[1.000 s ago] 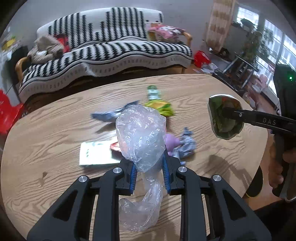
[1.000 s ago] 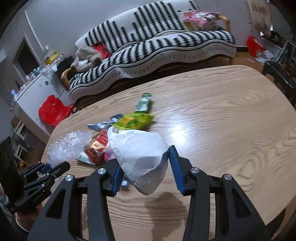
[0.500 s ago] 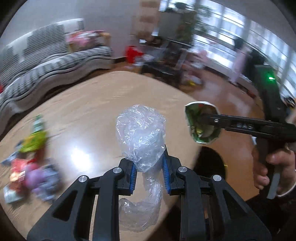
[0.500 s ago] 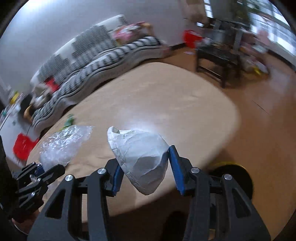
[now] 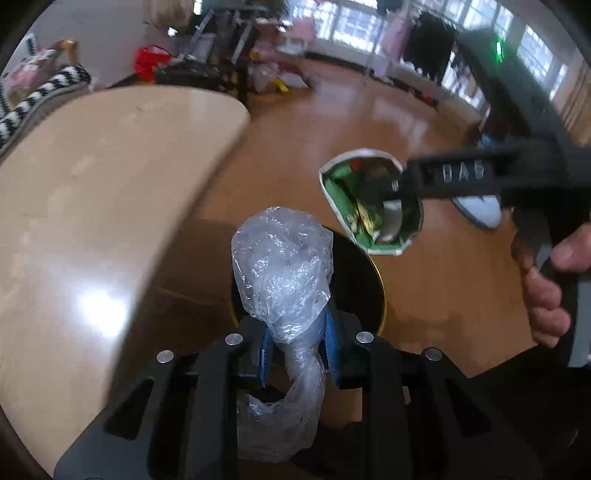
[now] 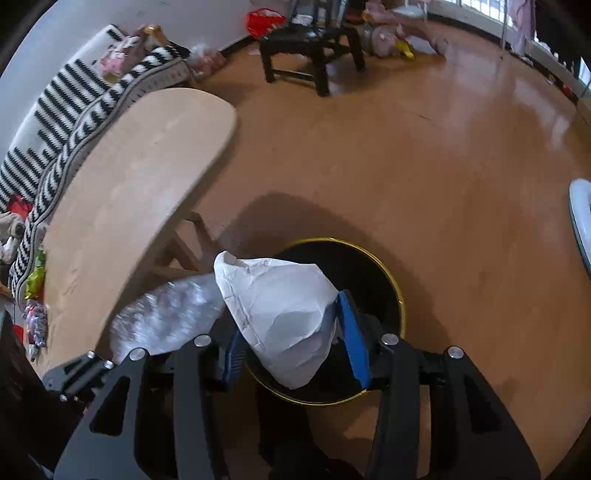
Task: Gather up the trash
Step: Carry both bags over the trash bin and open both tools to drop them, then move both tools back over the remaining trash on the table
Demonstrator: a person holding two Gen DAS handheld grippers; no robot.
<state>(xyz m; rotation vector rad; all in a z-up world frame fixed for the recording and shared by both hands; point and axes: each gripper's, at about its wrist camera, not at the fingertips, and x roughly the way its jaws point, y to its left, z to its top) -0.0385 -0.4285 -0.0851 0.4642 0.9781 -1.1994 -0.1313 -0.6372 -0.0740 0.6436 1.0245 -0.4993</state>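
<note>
Wood bench (image 6: 122, 192), rounded end, mostly bare; a few wrappers (image 6: 35, 295) at far left edge. Orange-brown floor (image 6: 424, 155) w/ black bin (image 6: 384, 280), gold rim, just beside bench; black stool (image 6: 310, 40) further off.

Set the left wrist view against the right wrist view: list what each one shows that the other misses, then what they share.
Only the left wrist view: the green printed inside of the crumpled paper cup, a hand on the right gripper's handle, and the windows.

Only the right wrist view: the black stool, leftover wrappers at the table's far end, and the cup's white outside.

Both: the clear plastic bag clamped in the left gripper, the cup clamped in the right gripper, the black gold-rimmed bin below, the wooden table and the striped sofa.
</note>
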